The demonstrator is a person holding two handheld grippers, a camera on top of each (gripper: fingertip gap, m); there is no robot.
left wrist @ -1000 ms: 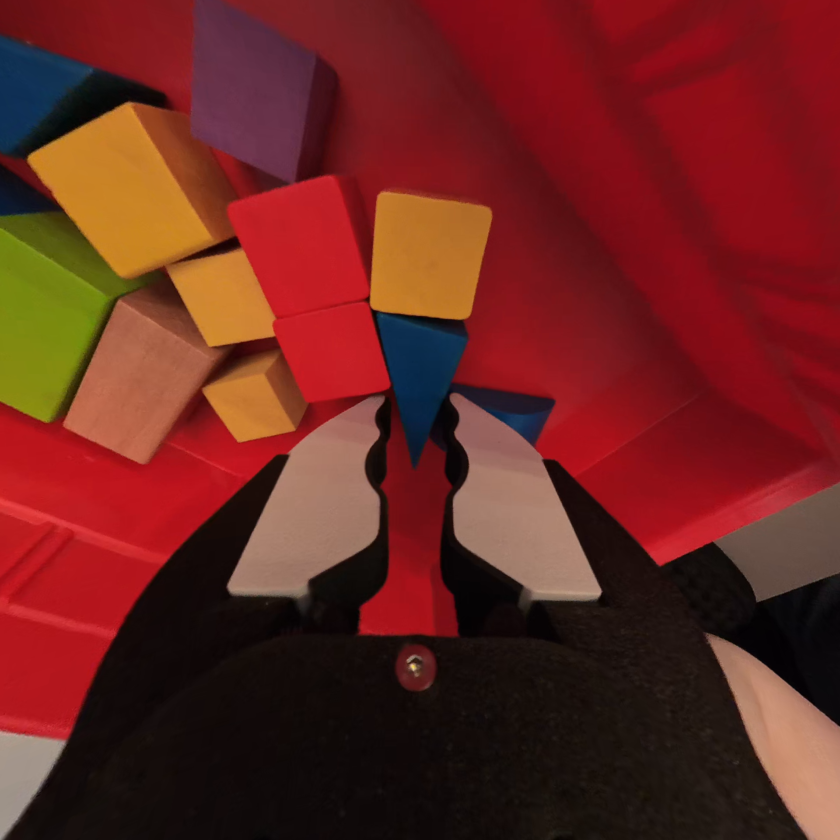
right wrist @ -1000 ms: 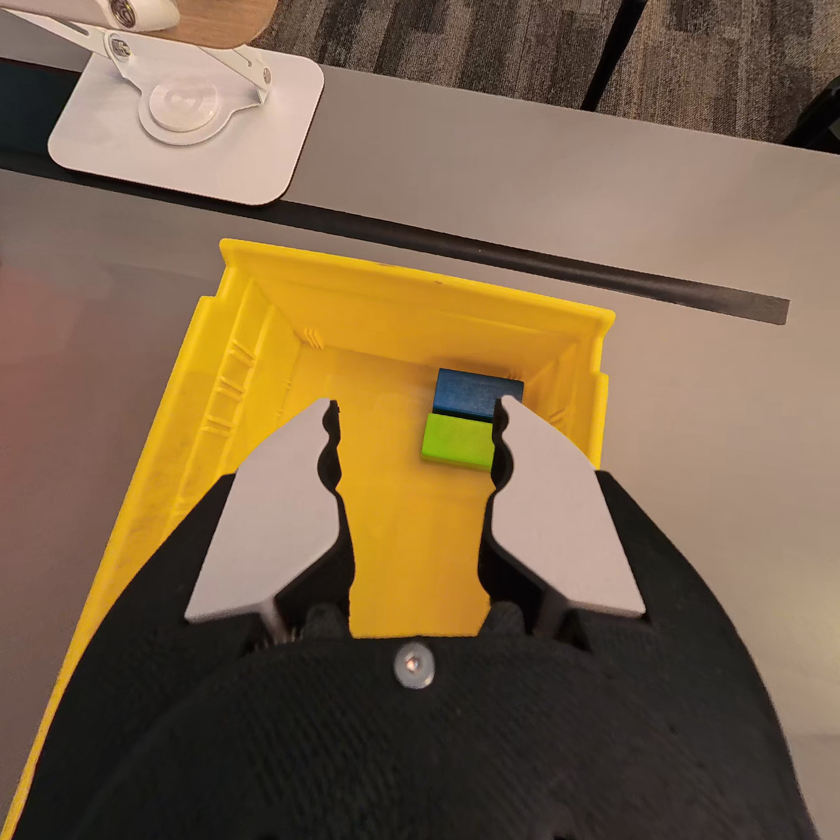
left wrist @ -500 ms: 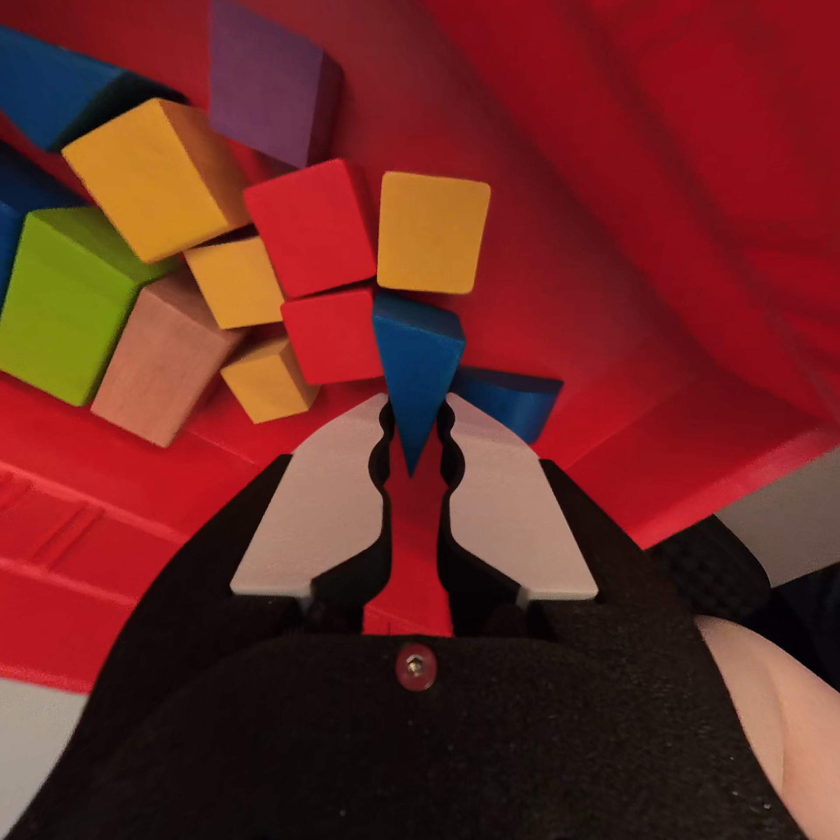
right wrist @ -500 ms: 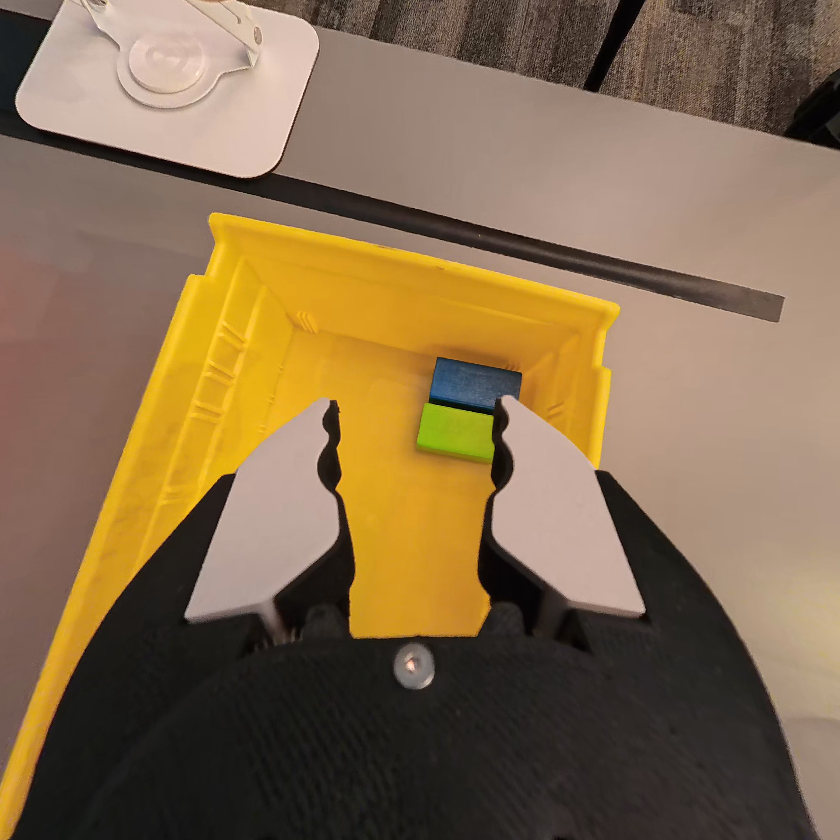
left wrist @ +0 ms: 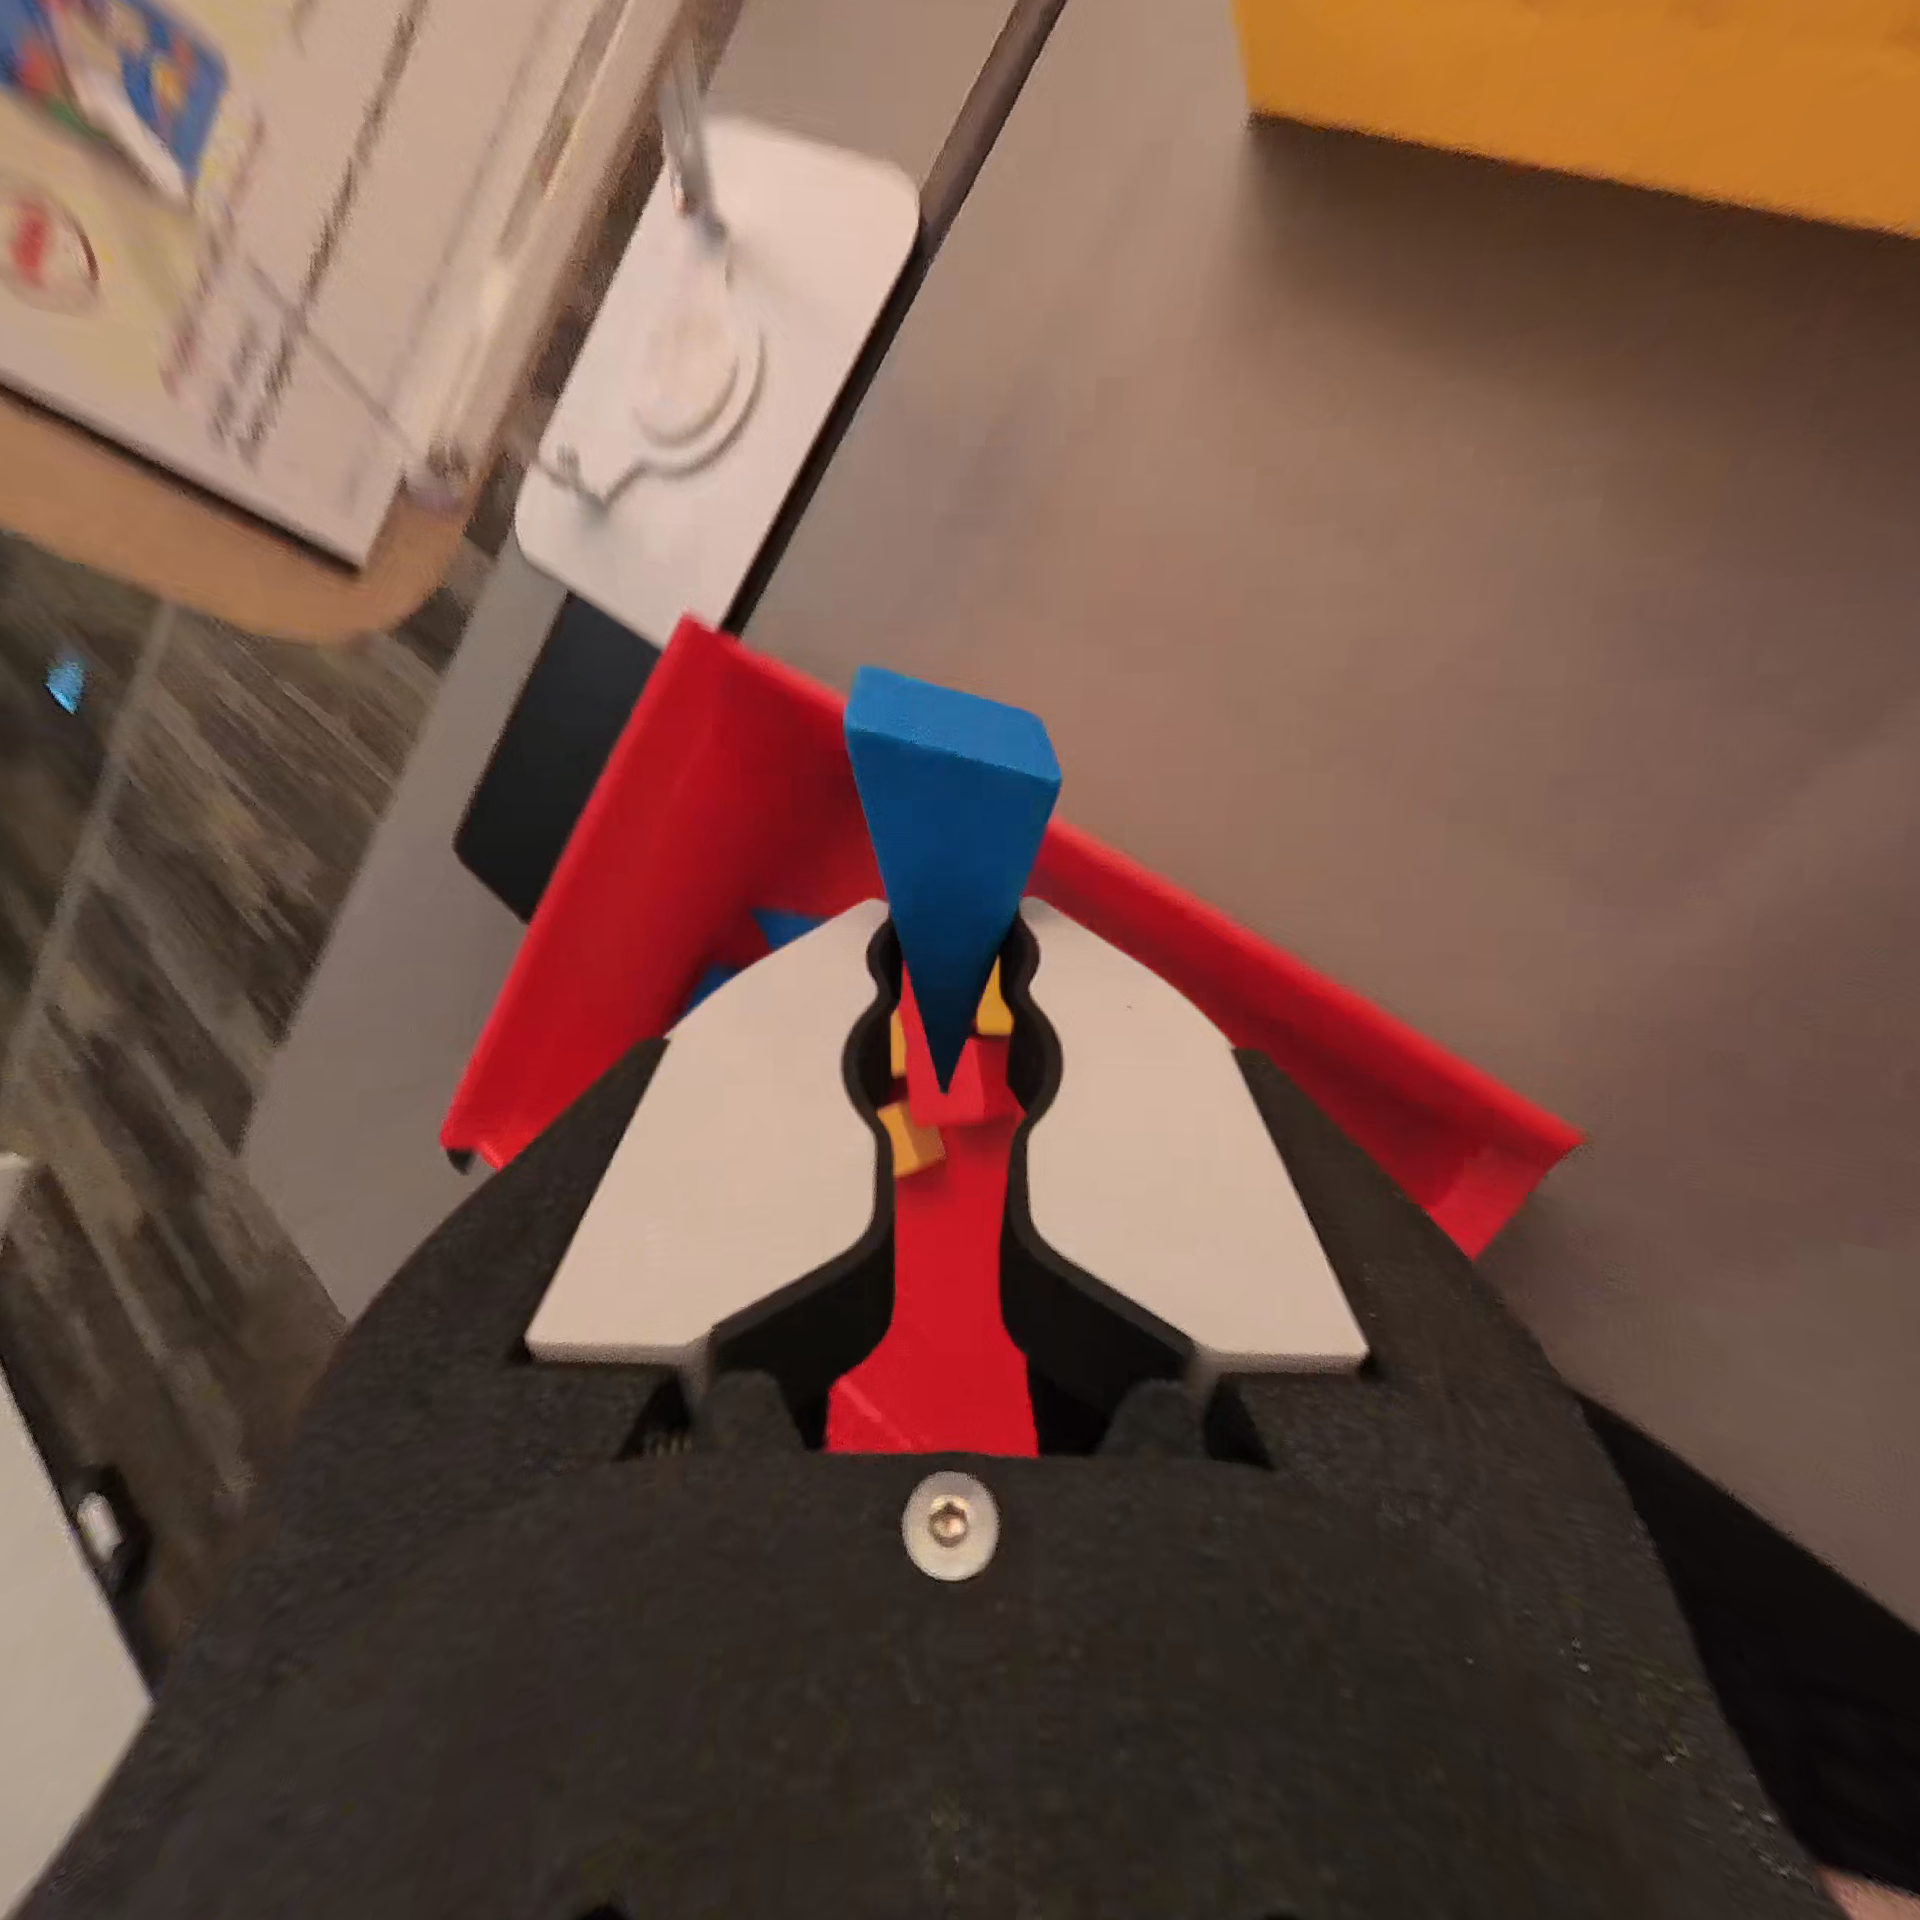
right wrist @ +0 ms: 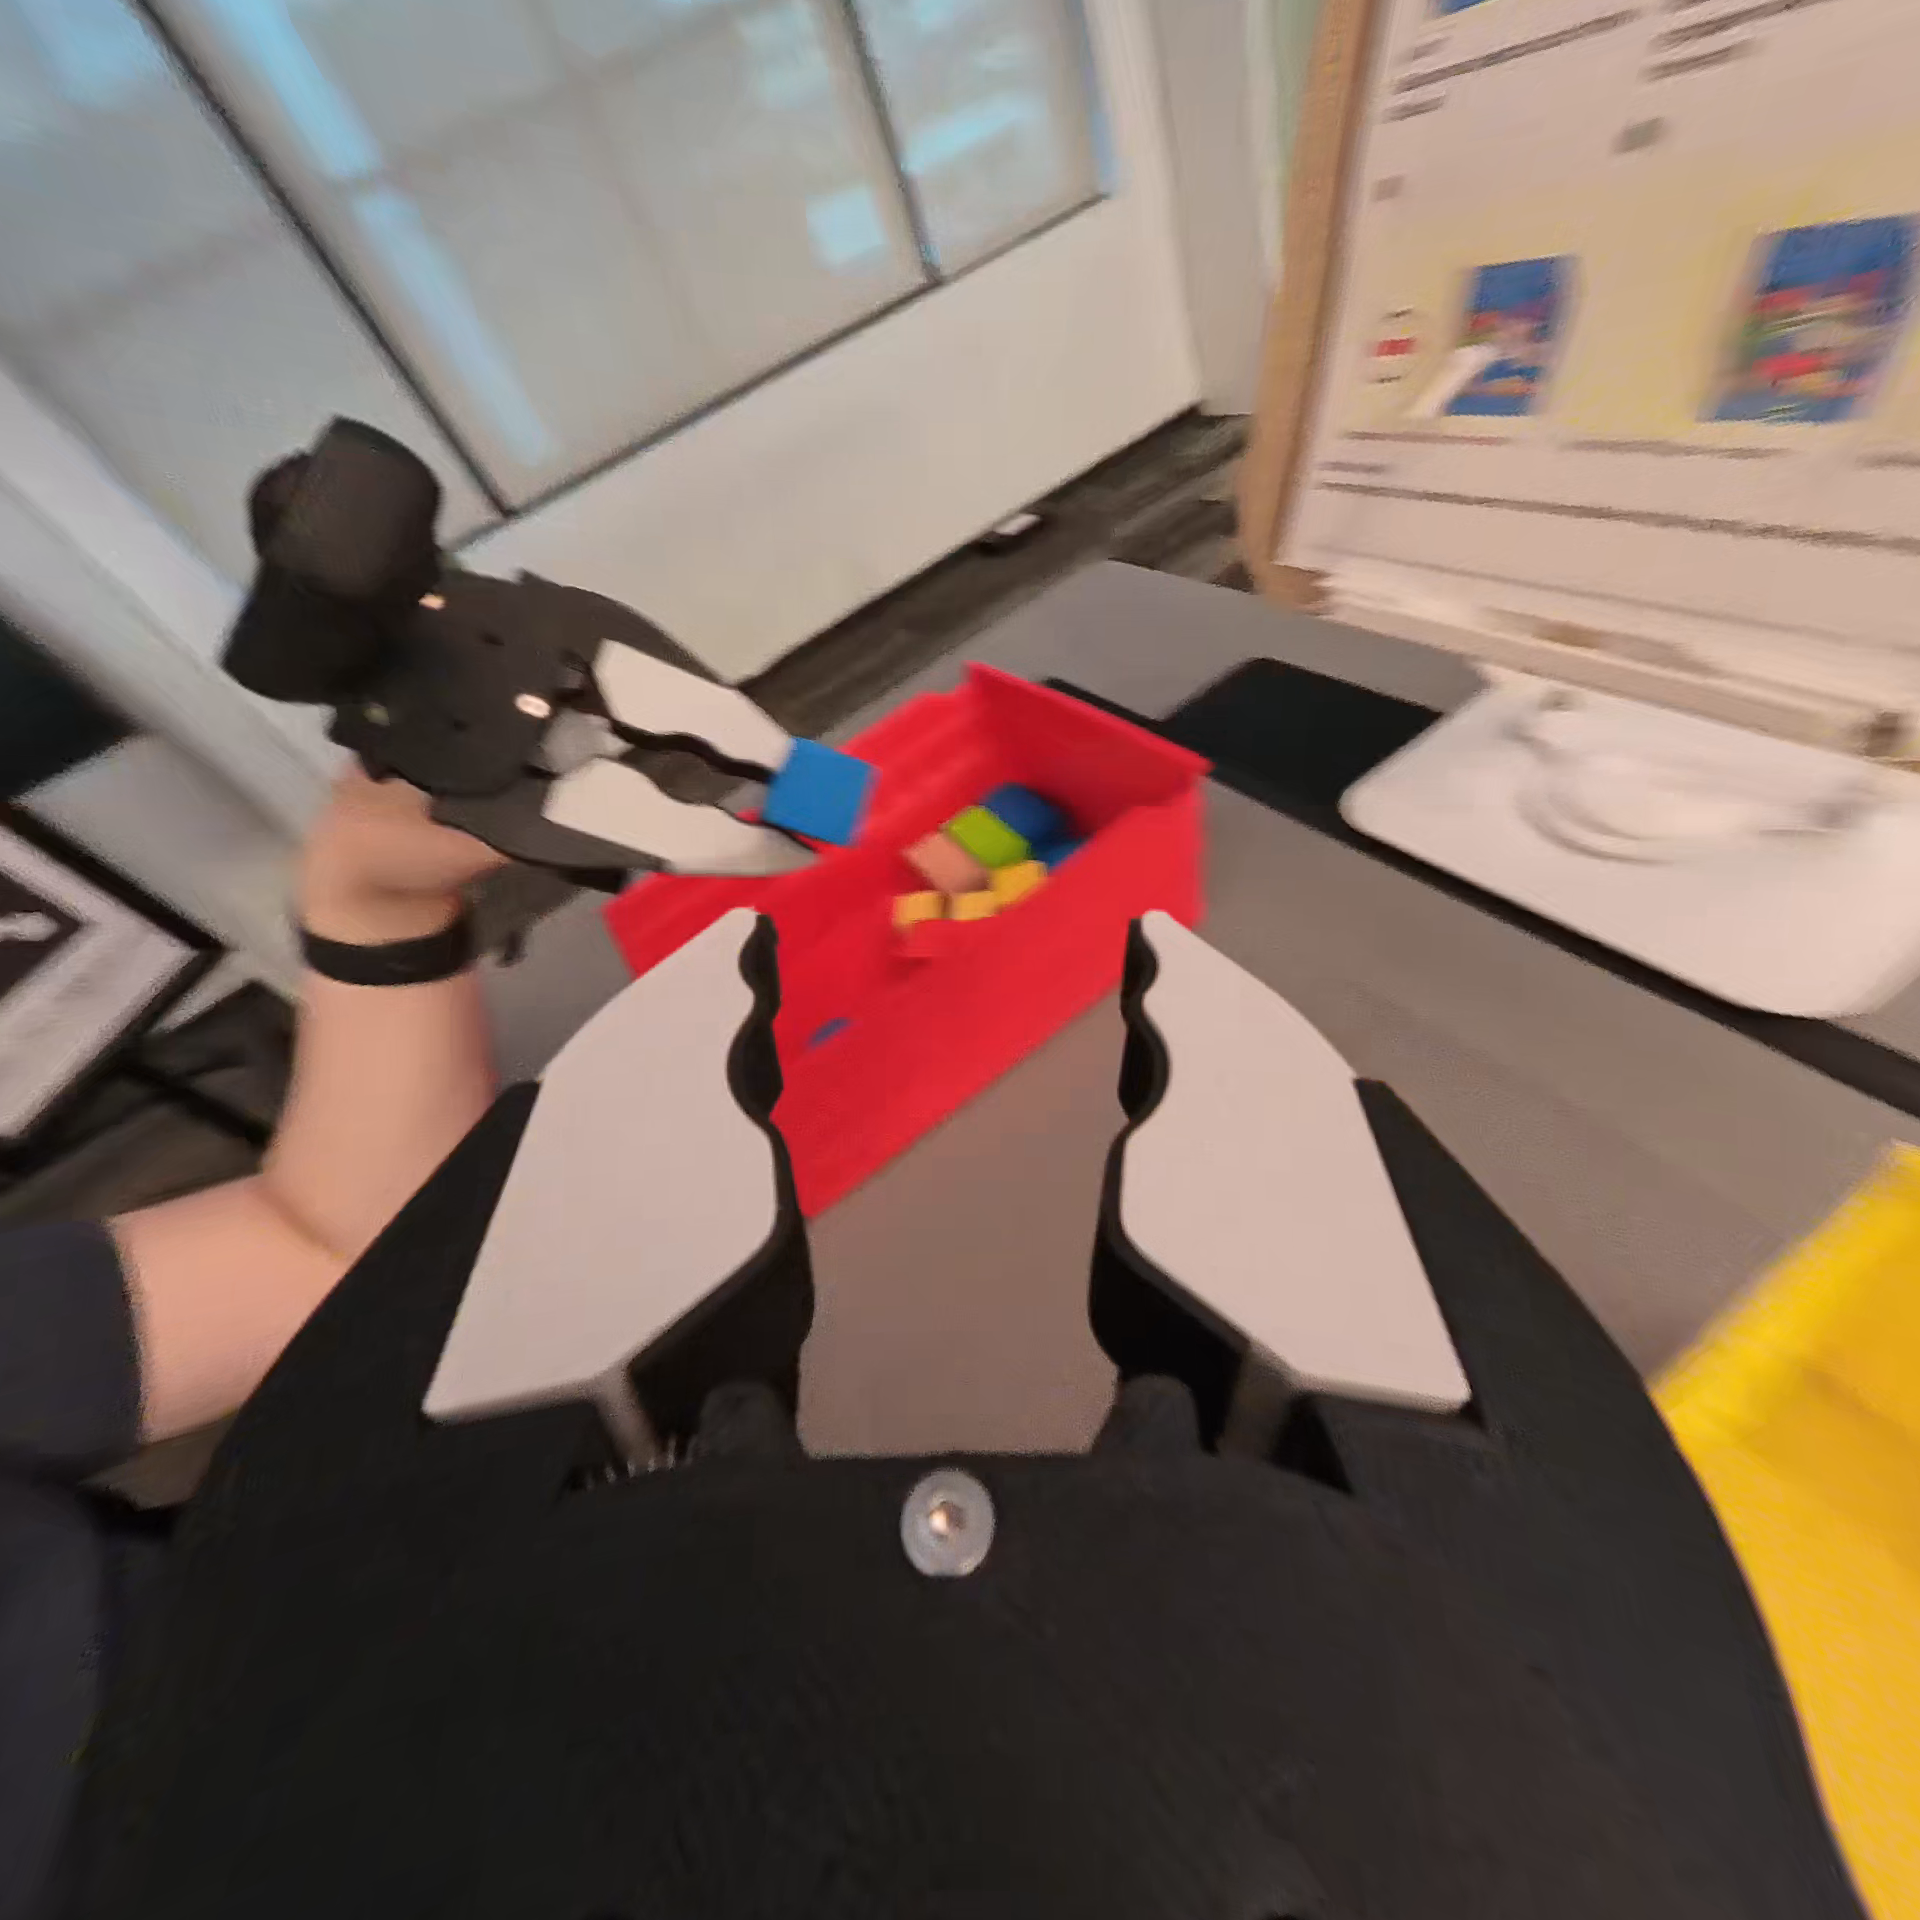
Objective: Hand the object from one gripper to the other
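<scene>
Left gripper (left wrist: 951, 935): jaws nearly closed, clamping blue wedge block (left wrist: 951, 831) by narrow end, above red bin (left wrist: 1299, 1018). Right gripper (right wrist: 948, 961): jaws spread wide, empty, apart from block.

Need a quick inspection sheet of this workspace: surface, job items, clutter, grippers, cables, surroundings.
Surface: grey table, no spills seen.
Job's things: blue wedge block held above the red bin; yellow bin at right.
Clutter: mixed coloured blocks in the red bin; white stand base.
Grippers: left gripper shut on the wedge; right gripper open, empty.
Cables: nothing seen.
Surroundings: glass wall, poster board.
</scene>
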